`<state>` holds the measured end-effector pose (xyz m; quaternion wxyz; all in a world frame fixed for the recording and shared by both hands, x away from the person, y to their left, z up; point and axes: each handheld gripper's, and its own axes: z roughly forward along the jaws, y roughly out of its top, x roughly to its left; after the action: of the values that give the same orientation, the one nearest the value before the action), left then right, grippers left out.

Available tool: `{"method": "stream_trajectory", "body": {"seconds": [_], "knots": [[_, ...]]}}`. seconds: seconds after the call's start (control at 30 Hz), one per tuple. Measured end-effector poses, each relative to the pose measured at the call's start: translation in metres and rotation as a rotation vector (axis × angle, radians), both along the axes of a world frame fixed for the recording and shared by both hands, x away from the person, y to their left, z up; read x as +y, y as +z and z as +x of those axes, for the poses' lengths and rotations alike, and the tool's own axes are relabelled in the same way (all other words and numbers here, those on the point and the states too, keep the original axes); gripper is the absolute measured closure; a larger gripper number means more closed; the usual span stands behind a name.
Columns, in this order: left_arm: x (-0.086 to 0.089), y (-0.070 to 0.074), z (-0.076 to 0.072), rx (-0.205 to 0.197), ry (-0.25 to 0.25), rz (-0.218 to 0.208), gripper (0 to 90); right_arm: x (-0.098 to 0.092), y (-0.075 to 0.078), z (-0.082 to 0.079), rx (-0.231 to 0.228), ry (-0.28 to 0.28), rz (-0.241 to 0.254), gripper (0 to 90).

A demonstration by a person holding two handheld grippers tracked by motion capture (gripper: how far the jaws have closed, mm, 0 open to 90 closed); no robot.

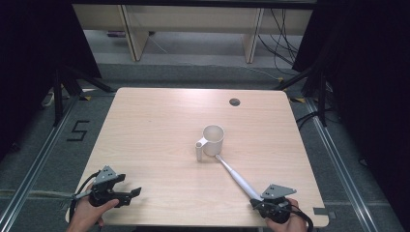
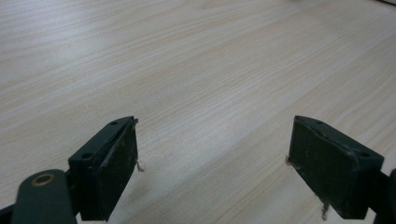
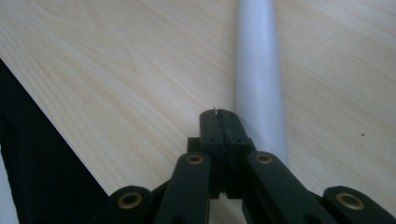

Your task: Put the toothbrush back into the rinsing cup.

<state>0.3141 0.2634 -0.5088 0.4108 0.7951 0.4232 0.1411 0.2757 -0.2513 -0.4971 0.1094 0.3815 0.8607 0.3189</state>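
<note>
**Right gripper closed beside wand; left gripper spread over bare table**

The right gripper sits at the near right corner of the pale wooden table, jaws pressed together with nothing between them. The long white plastic wand lies just beside it, running diagonally, its far tip touching the white plastic mug with handle. The left gripper, near the front left edge, has its jaws spread wide over bare wood.

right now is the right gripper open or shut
Shut, on nothing: the right gripper has its jaws pressed flat together, and the white handle lies beside them.
</note>
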Motion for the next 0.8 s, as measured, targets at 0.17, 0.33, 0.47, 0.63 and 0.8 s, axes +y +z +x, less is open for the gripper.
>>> {"method": "stream_trajectory", "body": {"seconds": [0.17, 0.33, 0.47, 0.63, 0.8], "knots": [[0.0, 0.0, 0.0, 0.001, -0.003, 0.002, 15.2, -0.005, 0.0, 0.0, -0.004, -0.016, -0.005, 90.0], [0.0, 0.0, 0.0, 0.0, -0.005, 0.0, 15.2, -0.009, -0.001, 0.001, -0.02, -0.041, 0.0, 90.0], [0.0, 0.0, 0.0, 0.001, -0.006, 0.0, 15.2, -0.015, 0.0, 0.002, -0.017, -0.042, -0.022, 90.0], [-0.002, -0.001, 0.0, -0.004, 0.012, -0.026, 15.2, -0.018, 0.003, 0.001, 0.017, -0.074, -0.013, 90.0], [-0.002, 0.0, 0.0, -0.003, 0.011, -0.024, 15.2, -0.02, 0.003, 0.002, 0.018, -0.082, -0.027, 90.0]]}}
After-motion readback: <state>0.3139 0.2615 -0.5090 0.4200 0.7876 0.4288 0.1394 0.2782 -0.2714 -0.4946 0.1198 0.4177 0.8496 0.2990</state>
